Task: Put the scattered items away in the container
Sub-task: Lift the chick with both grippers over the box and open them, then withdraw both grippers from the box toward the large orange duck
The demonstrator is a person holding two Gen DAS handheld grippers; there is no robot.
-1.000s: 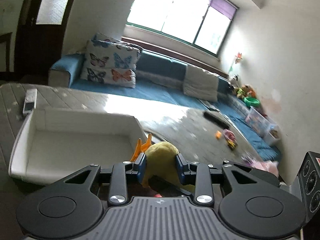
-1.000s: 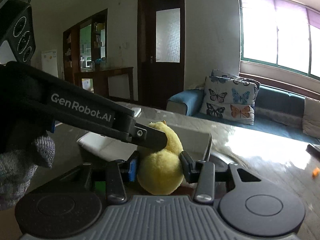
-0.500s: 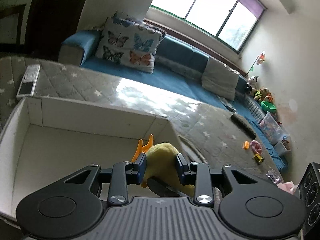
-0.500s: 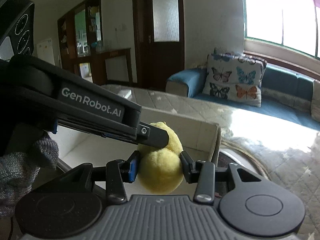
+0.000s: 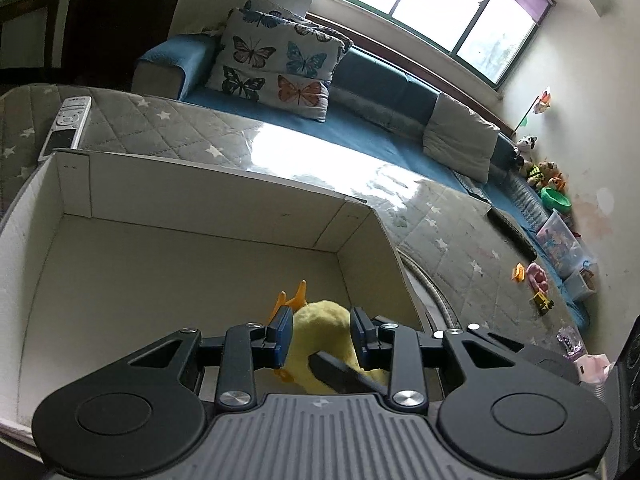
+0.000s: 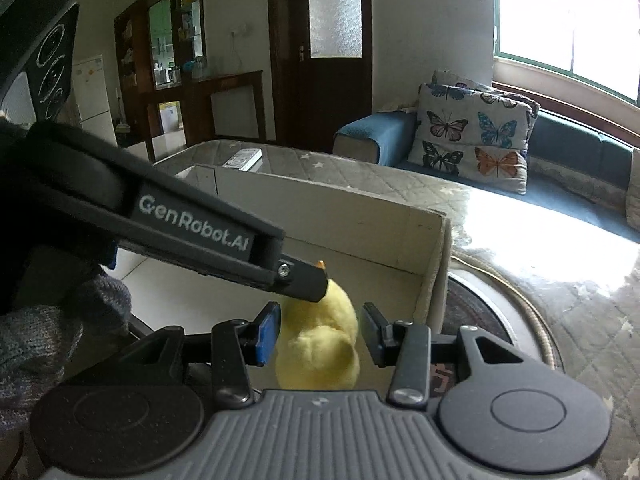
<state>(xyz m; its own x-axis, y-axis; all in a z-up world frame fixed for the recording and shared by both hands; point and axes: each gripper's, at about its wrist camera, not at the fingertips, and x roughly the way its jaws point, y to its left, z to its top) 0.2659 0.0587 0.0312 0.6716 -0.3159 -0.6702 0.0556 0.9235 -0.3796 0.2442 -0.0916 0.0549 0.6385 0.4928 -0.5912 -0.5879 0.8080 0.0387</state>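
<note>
A yellow plush duck (image 5: pixel 320 320) with orange feet hangs low inside the white cardboard box (image 5: pixel 200 208), near its right wall. My left gripper (image 5: pixel 321 334) has both pads pressed on the duck's sides, and its jaws are closing. My right gripper (image 6: pixel 320 334) straddles the same duck (image 6: pixel 320 356). Its jaws are opening, with a thin gap at the right pad. In the right wrist view, the left gripper's fingertip (image 6: pixel 304 284) rests on the duck's top, above the box (image 6: pixel 320 208). One of the right gripper's fingers (image 5: pixel 340 372) crosses under the duck.
A white remote (image 5: pixel 66 124) lies on the quilted star mat behind the box. A dark round object (image 6: pixel 480 312) sits right of the box. Small toys (image 5: pixel 536 276) and a dark bar (image 5: pixel 514 232) lie far right, by a blue sofa with a butterfly cushion (image 5: pixel 280 68).
Both grippers carried the duck forward and down, from beside the box rim to inside it. The right pads, tight on the duck before, now stand slightly off it.
</note>
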